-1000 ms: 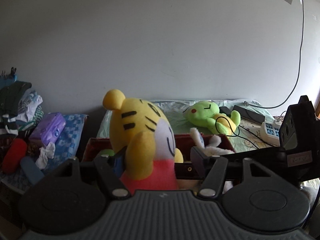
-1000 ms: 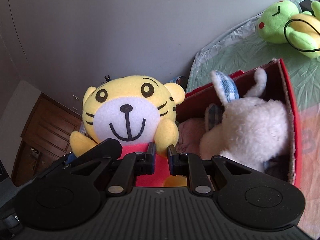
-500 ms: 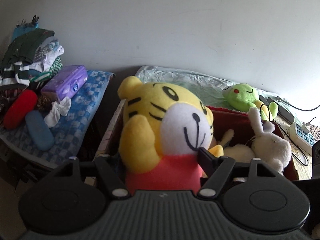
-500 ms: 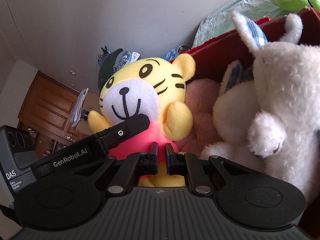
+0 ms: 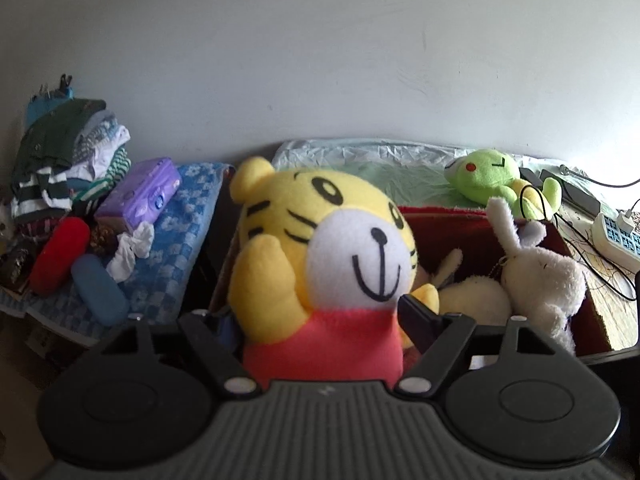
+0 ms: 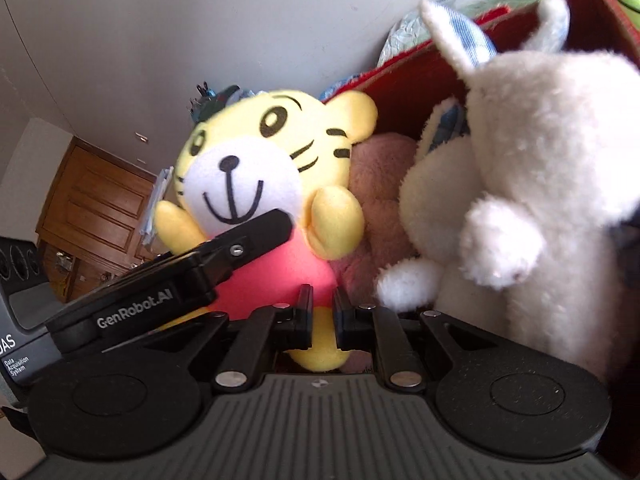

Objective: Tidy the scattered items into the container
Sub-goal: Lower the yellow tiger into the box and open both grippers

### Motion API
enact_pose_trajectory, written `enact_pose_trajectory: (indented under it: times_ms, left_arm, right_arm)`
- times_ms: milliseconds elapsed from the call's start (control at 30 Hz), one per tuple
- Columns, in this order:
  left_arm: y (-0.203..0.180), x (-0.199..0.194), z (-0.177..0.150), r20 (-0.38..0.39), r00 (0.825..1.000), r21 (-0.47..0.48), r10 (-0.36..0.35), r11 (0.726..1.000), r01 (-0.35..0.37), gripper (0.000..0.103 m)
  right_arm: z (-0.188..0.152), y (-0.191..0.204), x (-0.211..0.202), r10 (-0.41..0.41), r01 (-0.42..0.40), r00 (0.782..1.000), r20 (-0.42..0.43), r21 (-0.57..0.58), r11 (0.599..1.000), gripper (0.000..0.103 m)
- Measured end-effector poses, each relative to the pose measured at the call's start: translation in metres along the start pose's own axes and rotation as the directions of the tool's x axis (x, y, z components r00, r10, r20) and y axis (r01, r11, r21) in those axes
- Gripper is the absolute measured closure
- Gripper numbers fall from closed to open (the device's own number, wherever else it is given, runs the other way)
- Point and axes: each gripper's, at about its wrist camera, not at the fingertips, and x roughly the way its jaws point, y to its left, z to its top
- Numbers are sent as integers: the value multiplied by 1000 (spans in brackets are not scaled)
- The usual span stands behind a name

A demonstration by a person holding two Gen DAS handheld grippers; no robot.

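The yellow tiger plush in a red shirt [image 5: 320, 264] has sunk lower into the red box [image 5: 472, 216]; left gripper [image 5: 320, 320] clamps its torso, right gripper [image 6: 320, 320] pinches its foot.

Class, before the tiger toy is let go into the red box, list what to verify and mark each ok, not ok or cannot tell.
1. Left gripper holds the tiger by its red body: ok.
2. Right gripper pinches the tiger's foot: ok.
3. Tiger over the red box: ok.
4. Free space under the tiger: cannot tell, hidden.
5. White rabbit clear of the tiger: ok, a pink toy sits between.
6. Green toy in the box: not ok, it lies behind.
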Motion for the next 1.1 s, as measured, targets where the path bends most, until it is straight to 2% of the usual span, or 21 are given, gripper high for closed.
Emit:
enact_pose_trajectory:
  times_ms: [100, 233, 333, 467, 567, 667, 733, 867, 967, 1100]
  left_arm:
    - [6, -21, 9, 66, 998, -26, 23, 999, -22, 21]
    - [1, -27, 20, 121, 992, -50, -28, 998, 35, 25]
    - [-16, -11, 20, 105, 994, -3, -21, 1000, 22, 24]
    - [-26, 17, 11, 72, 997, 34, 15, 999, -18, 15]
    - [-32, 26, 4, 65, 998, 69, 14, 997, -18, 15]
    - [-30, 35, -2, 48, 999, 47, -1, 999, -2, 15]
    - [-28, 39, -4, 43, 999, 38, -1, 999, -1, 15]
    - [-30, 37, -3, 40, 999, 47, 15, 999, -17, 15]
    - [-30, 26, 0, 56, 997, 43, 52, 998, -54, 15]
    - [-30, 5, 4, 87, 994, 13, 66, 998, -67, 15]
  right_arm:
    - [0, -4, -21, -7, 8, 998, 64, -13, 1000, 83]
    - [1, -4, -40, -16, 21, 992, 123, -39, 999, 83]
    - [1, -1, -46, -16, 23, 988, 154, -42, 999, 83]
    - [-2, 4, -54, -31, 41, 982, 184, -53, 998, 83]
    - [-5, 1, -63, -44, 56, 979, 201, -56, 997, 83]
    - [-7, -1, -68, -45, 58, 975, 217, -53, 997, 85]
    - [-9, 0, -71, -62, 79, 970, 234, -66, 995, 82]
    - [-13, 2, -81, -66, 87, 964, 259, -74, 993, 80]
    - [-17, 6, -90, -98, 134, 955, 280, -113, 985, 79]
    - [-23, 8, -93, -127, 175, 948, 293, -142, 974, 75]
